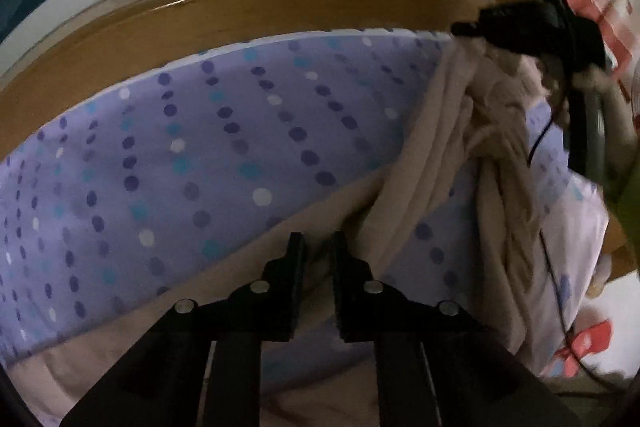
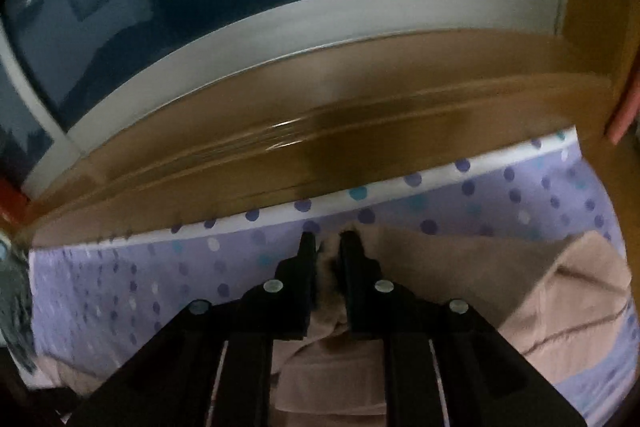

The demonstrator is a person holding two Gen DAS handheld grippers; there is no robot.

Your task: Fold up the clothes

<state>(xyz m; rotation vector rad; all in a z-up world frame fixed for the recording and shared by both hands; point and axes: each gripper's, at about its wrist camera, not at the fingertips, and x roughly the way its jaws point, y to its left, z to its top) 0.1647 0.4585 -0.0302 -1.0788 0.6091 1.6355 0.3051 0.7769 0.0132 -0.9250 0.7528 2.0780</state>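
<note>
- Lay across the dotted purple bedsheet as the largest thing in play: a beige garment, part flat on the bed, part lifted and bunched into hanging folds toward the right.
- Showed no finished fold anywhere; judged early in the task, with the cloth loose, creased and not squared up.
- Seen in the right wrist view too: beige garment spread in a slack flap over the sheet, seams visible, edges uneven.
- Pinched a gathered tuft of that cloth at the far edge of the bed: right gripper, jaws pressed close with fabric between them.
- Stood nearly closed over a beige edge: left gripper; could not tell for sure whether cloth was caught between the jaws.
- Left to do, by judgement: spreading flat, aligning edges, every fold.
</note>
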